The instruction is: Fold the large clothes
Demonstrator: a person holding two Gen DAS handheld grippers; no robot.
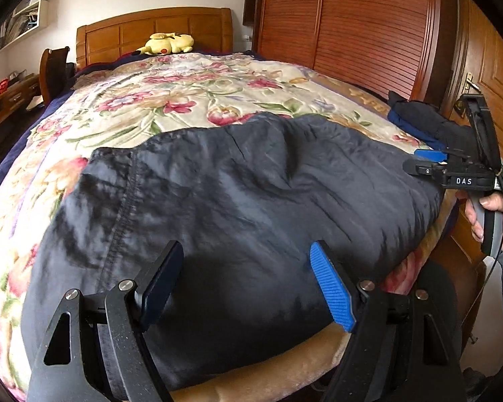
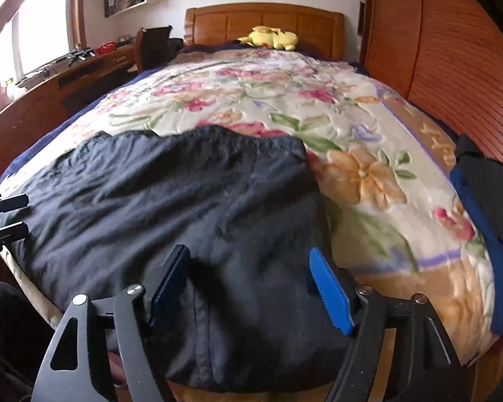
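Observation:
A large dark navy garment (image 1: 238, 207) lies spread across the foot of the bed, on a floral blanket (image 1: 184, 93); it also shows in the right wrist view (image 2: 171, 201). My left gripper (image 1: 248, 278) is open, just above the garment's near edge, holding nothing. My right gripper (image 2: 248, 284) is open over the garment's near right corner, holding nothing. The right gripper also shows from the side in the left wrist view (image 1: 429, 162), at the garment's right edge. The left gripper's fingertips (image 2: 11, 216) show at the left edge of the right wrist view.
A folded dark and blue pile of clothes (image 1: 426, 124) sits on the bed's right edge. A yellow plush toy (image 1: 166, 44) lies by the wooden headboard (image 1: 154, 28). A wooden wardrobe (image 1: 345, 26) stands right of the bed; a desk (image 2: 67, 77) and chair stand left.

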